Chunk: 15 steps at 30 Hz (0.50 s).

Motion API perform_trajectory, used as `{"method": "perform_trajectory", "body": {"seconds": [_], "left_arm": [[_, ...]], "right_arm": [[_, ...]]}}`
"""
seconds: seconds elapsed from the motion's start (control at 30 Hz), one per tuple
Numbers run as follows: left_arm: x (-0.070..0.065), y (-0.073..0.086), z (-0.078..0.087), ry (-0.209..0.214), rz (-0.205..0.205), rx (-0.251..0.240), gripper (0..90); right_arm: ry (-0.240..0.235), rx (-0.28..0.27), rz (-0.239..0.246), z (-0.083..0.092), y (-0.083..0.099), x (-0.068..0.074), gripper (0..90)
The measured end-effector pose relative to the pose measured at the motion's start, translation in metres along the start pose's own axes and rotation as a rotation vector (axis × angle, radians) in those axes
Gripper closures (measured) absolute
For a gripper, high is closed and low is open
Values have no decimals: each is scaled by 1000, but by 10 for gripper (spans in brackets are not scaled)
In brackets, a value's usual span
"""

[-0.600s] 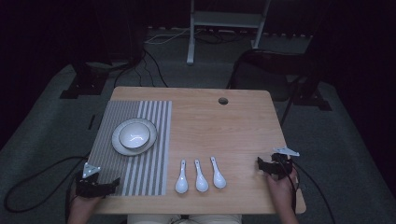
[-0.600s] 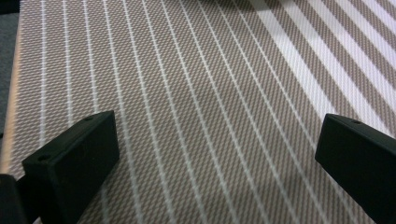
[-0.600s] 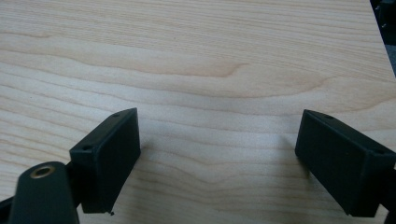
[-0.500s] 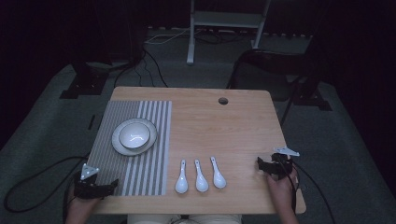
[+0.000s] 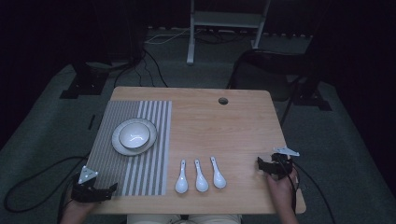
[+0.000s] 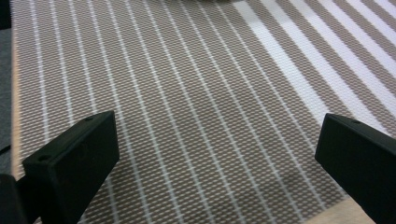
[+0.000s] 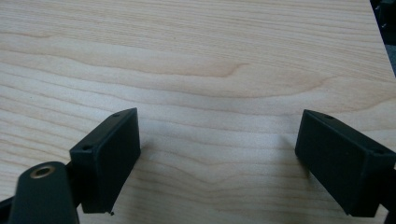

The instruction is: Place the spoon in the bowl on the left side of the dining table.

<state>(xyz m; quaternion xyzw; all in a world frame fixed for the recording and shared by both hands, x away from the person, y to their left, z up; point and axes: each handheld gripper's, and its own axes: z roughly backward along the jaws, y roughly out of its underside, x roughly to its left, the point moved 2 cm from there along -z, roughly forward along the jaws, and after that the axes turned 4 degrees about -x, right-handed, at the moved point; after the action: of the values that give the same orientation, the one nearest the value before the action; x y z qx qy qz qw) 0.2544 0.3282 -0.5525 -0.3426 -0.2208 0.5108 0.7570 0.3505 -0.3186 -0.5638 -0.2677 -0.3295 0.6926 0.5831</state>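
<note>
I held my left hand-held gripper [image 5: 112, 187] and right hand-held gripper [image 5: 259, 164] spread and empty over the light wooden desk [image 5: 233, 126]; next probably reaching for the three white ceramic spoons [image 5: 201, 176].

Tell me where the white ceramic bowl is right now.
In the high view, the white ceramic bowl sits on a white plate on the striped grey placemat, on the table's left half, beyond the left gripper.

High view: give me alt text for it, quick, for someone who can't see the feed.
A wooden table holds a striped placemat with a bowl on a plate, and three white spoons side by side. The left claw and right claw rest open at the near corners.
</note>
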Motion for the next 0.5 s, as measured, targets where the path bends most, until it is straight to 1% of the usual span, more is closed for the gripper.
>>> {"method": "perform_trajectory", "body": {"seconds": [0.13,0.2,0.23,0.33,0.37,0.4,0.47,0.5], "left_arm": [[-3,-1,-3,11,-3,25,0],[-4,-2,-4,17,-1,28,0],[-4,-3,-4,29,-2,29,0],[-8,-6,-4,39,-11,24,0],[-9,-7,-4,36,-13,20,0],[-10,-9,-4,45,-18,23,0],[-12,-11,-4,43,-24,16,0],[-13,-12,-5,52,-25,18,0]], "right_arm": [[0,-1,0,0,0,0,134],[0,-1,0,0,0,0,134],[0,-1,0,0,0,0,133],[0,-1,0,0,0,0,134],[0,-1,0,0,0,0,133],[0,-1,0,0,0,0,133],[0,0,0,0,0,0,133],[0,0,0,0,0,0,134]]}}
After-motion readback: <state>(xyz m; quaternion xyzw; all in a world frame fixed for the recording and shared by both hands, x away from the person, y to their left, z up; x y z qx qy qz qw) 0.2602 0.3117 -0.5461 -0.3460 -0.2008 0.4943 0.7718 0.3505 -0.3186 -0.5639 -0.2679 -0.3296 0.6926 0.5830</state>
